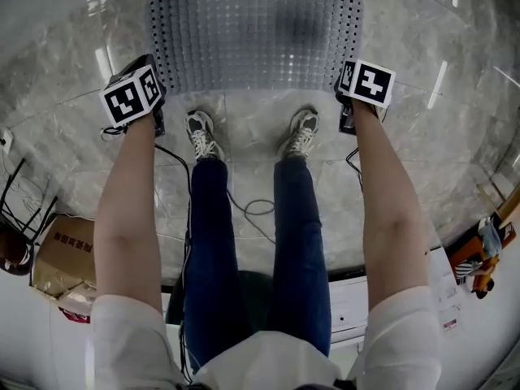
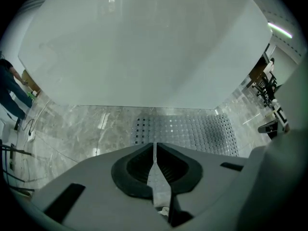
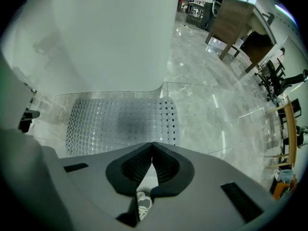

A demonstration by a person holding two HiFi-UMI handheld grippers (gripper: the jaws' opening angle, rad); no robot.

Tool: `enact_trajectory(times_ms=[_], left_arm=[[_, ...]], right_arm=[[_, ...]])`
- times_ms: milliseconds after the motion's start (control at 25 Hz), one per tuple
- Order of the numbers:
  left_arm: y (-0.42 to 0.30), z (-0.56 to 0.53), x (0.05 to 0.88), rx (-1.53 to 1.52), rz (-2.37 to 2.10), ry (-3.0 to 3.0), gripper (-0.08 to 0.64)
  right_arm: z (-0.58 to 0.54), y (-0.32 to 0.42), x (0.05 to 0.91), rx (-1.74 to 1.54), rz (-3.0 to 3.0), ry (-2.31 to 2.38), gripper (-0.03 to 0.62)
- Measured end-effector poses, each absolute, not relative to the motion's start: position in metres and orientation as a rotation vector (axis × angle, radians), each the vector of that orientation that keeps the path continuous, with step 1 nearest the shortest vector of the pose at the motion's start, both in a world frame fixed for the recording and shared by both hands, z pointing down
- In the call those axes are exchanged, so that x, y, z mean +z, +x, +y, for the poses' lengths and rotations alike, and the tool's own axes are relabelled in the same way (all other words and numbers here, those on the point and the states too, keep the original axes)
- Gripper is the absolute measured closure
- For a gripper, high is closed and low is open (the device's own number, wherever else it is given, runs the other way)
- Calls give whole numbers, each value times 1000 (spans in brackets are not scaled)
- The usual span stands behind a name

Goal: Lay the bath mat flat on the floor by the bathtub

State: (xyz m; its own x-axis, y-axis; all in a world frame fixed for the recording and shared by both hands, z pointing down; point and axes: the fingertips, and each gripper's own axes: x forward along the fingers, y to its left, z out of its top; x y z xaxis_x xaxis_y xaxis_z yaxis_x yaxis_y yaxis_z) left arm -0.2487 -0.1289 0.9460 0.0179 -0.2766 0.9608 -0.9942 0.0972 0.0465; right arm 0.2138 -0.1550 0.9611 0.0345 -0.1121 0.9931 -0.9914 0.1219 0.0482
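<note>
The translucent grey bath mat (image 1: 252,39) with its grid of holes is spread on the marble floor along the white bathtub wall (image 2: 144,47). My left gripper (image 1: 158,114) is at the mat's near left corner and my right gripper (image 1: 348,112) at its near right corner. In the left gripper view the jaws (image 2: 154,146) are shut with a thin strip of mat (image 2: 192,129) pinched between them. In the right gripper view the gripper (image 3: 152,146) is closed at its tips over the mat's near edge (image 3: 115,119). The held corners themselves are hidden under the grippers.
My two shoes (image 1: 201,132) (image 1: 302,131) stand just behind the mat's near edge. A cable (image 1: 252,210) trails on the floor behind me. A cardboard box (image 1: 65,254) sits at the back left. Wooden furniture (image 3: 240,18) and chairs (image 3: 274,76) stand far right.
</note>
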Motion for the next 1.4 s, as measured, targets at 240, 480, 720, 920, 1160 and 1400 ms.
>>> enact_trajectory(times_ms=[240, 480, 720, 920, 1160, 1400], left_arm=[[-223, -130, 903, 952, -1386, 1392, 511], [-198, -125, 848, 971, -1359, 1428, 511], [-173, -133, 789, 938, -1338, 1493, 511], [-147, -116, 727, 914, -1308, 1521, 511], [-127, -113, 657, 884, -1323, 1577, 511], [-118, -99, 597, 844, -1342, 1625, 511]], right_arm=[[-152, 200, 919, 1061, -1326, 1206, 561], [-149, 185, 861, 1069, -1395, 1200, 561], [-145, 180, 800, 1073, -1438, 1256, 561], [-127, 173, 736, 1047, -1487, 1237, 561], [-123, 165, 663, 1032, -1559, 1237, 561], [-110, 163, 601, 1034, -1617, 1271, 561]])
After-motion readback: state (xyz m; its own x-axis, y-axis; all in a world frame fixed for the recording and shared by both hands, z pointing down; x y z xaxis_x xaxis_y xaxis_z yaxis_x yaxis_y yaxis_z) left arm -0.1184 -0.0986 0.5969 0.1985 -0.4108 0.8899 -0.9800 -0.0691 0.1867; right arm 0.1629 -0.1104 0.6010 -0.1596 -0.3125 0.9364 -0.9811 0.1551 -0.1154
